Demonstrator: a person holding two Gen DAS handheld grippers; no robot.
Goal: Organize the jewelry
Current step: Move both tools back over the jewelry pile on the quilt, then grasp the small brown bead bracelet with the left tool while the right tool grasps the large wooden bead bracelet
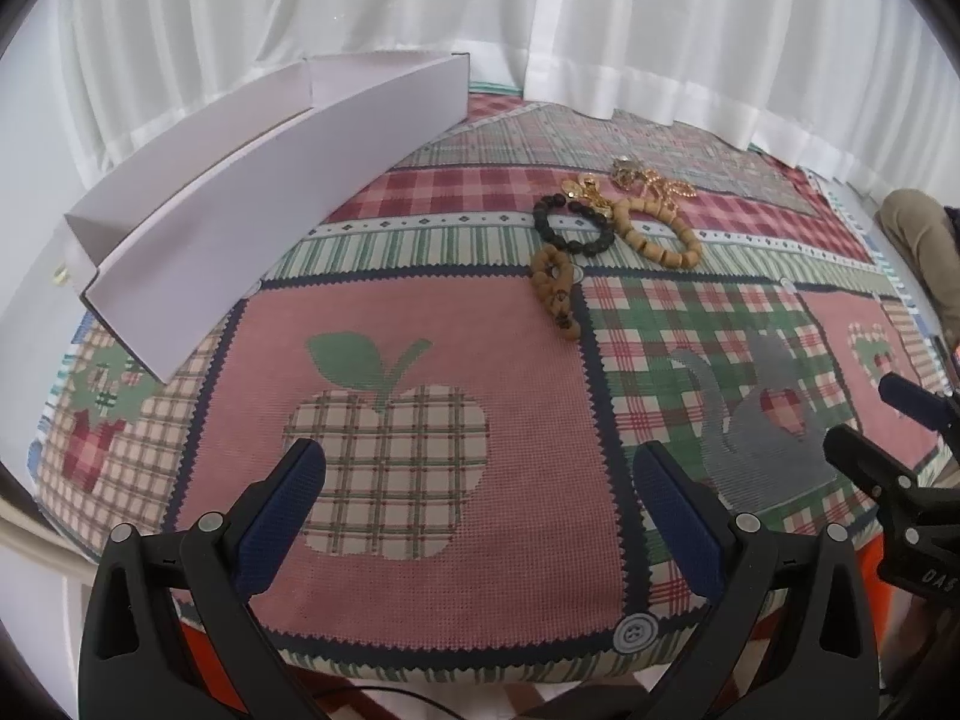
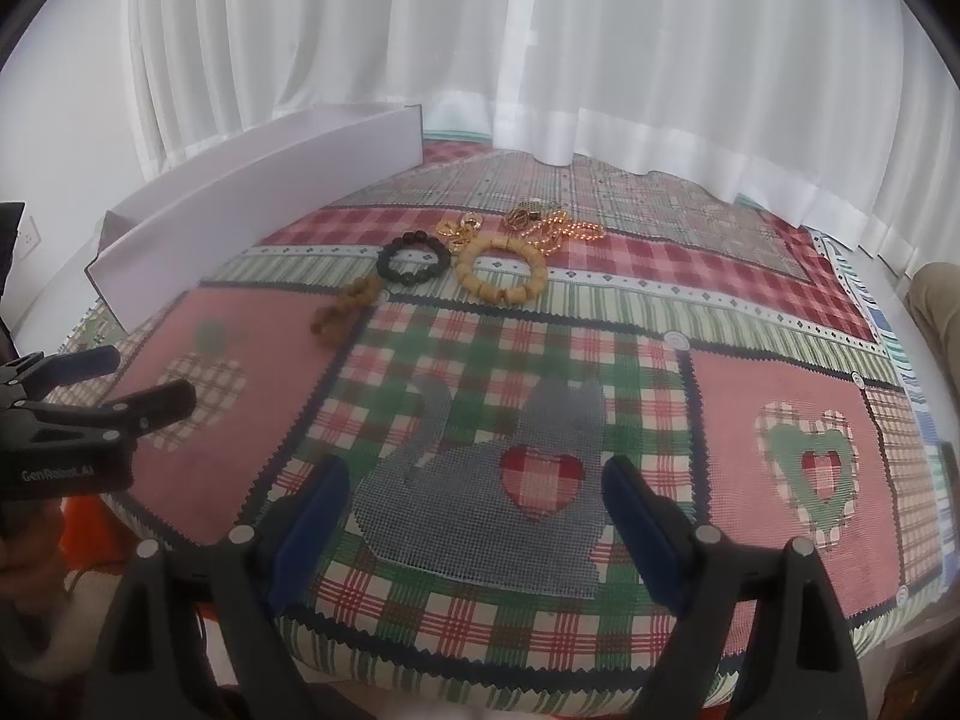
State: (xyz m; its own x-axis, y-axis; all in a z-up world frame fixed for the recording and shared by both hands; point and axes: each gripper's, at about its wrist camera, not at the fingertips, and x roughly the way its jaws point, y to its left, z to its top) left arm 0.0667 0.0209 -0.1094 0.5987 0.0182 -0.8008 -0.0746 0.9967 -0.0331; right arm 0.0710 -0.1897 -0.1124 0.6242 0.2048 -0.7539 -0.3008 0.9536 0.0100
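Right wrist view shows the bracelets (image 2: 462,267) lying ahead and left of the spread, empty right gripper (image 2: 474,516), nearer the equally spread left gripper (image 1: 480,504), white box (image 1: 270,180) beyond.

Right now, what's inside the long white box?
The white box looks empty where its floor shows; no jewelry in there. Its near wall hides part of the floor, so that strip cannot be checked.

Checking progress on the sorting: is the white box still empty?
Apparently empty: the white box shows only bare white interior, though its near wall hides some floor.
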